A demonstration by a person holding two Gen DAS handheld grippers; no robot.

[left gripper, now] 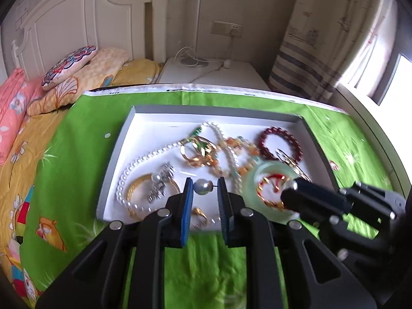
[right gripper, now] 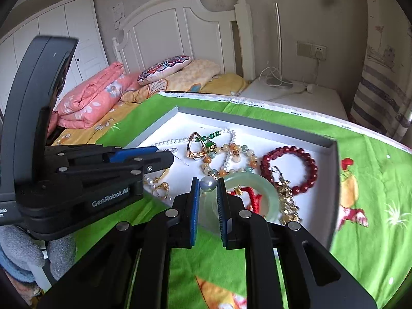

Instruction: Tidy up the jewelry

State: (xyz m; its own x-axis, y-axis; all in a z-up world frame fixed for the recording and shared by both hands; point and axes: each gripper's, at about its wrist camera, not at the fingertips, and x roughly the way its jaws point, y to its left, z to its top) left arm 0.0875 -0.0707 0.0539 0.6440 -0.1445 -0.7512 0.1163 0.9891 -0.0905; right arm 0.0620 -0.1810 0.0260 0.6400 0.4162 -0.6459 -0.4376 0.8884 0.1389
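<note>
Left gripper (left gripper: 204, 186) has a pearl earring (left gripper: 202, 187) pinched between its blue pads, the pearl against the left pad and a thin post reaching the right one, held above the near edge of the white tray (left gripper: 300, 121). Over on the right wrist view, the right gripper (right gripper: 208, 184) is clamped on a second pearl (right gripper: 208, 183), pads close on either side of it. Behind that pearl lies the pale green jade bangle (right gripper: 260, 182), its near arc hidden by the fingers. A red cord piece (right gripper: 251, 195) sits inside the bangle, partly covered. Further right in the tray, the dark red bead bracelet (right gripper: 306, 157) rests flat, with a gold charm (right gripper: 287, 198) trailing across it. Far-left of those, a tangle of pearl strand (left gripper: 144, 159), gold rings (left gripper: 198, 152) and orange beads (right gripper: 226, 172); hard to separate one piece from another. Tray sits on the green cloth (left gripper: 72, 154) covering the surface.
</note>
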